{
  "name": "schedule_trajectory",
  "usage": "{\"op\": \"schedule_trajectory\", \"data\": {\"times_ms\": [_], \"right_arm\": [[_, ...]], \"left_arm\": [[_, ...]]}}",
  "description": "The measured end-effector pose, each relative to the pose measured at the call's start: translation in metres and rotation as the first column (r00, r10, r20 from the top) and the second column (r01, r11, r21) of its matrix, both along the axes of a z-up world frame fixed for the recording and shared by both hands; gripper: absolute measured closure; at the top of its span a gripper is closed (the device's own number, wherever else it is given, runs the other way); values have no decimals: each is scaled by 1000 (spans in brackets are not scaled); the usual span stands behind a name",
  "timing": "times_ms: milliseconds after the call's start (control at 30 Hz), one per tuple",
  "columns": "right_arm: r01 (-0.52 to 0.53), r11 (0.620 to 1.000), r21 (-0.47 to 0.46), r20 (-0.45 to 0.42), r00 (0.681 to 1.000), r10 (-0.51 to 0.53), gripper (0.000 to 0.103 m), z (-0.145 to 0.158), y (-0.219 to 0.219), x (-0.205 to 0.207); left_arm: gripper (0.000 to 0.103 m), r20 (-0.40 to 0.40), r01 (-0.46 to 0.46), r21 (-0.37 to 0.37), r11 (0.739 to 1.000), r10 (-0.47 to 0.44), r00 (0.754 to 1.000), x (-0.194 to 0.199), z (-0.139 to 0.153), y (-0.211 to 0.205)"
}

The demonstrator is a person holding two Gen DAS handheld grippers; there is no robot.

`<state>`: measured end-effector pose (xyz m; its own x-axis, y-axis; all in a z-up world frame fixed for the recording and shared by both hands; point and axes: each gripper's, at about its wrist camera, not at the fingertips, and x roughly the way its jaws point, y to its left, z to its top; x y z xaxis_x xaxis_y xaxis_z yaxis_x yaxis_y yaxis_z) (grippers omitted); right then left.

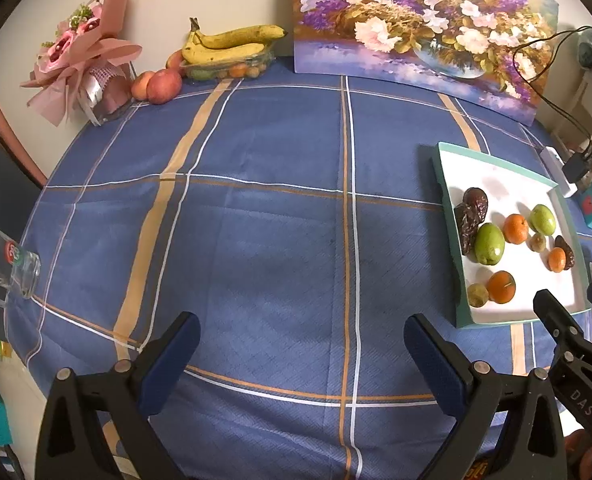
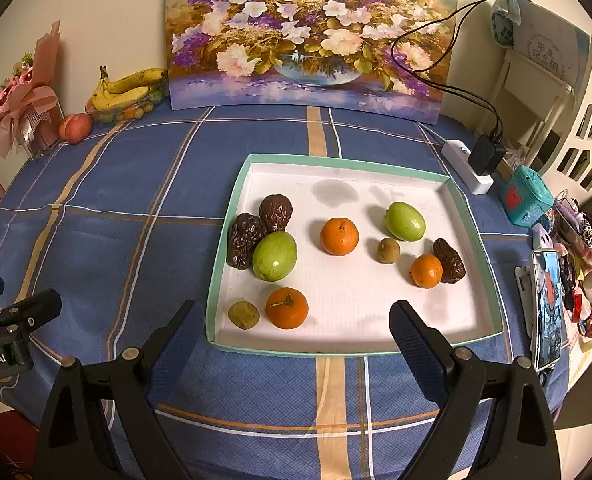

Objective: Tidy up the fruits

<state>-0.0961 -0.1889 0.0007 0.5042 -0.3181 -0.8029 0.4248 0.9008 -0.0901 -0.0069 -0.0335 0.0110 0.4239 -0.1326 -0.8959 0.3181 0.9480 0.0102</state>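
A white tray with a teal rim (image 2: 376, 176) (image 1: 496, 160) lies on the blue checked tablecloth. In it are three oranges (image 2: 339, 236), two green fruits (image 2: 275, 256), three dark wrinkled dates (image 2: 243, 245) and two small brown fruits (image 2: 388, 250). My right gripper (image 2: 296, 332) is open and empty, its fingertips at the tray's near edge. My left gripper (image 1: 302, 340) is open and empty over bare cloth, left of the tray. The right gripper (image 1: 568, 312) shows at the lower right of the left wrist view.
A flower painting (image 2: 308, 32) leans on the back wall. Bananas on a fruit container (image 1: 227, 46), apples (image 1: 163, 86) and a pink bouquet (image 1: 83, 52) stand at the back left. A glass mug (image 1: 9, 268) lies at the left edge. A power strip (image 2: 468, 164), phone (image 2: 548, 308) and clutter are at the right.
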Motion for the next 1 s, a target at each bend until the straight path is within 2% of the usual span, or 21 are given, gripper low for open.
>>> {"op": "schedule_trajectory", "data": {"times_ms": [1000], "right_arm": [[-1,1000,1,-7,1000,1,9,-3,-1,-1]], "left_arm": [[0,-15,-1,4,1000,1,1000,2,-3,1]]}}
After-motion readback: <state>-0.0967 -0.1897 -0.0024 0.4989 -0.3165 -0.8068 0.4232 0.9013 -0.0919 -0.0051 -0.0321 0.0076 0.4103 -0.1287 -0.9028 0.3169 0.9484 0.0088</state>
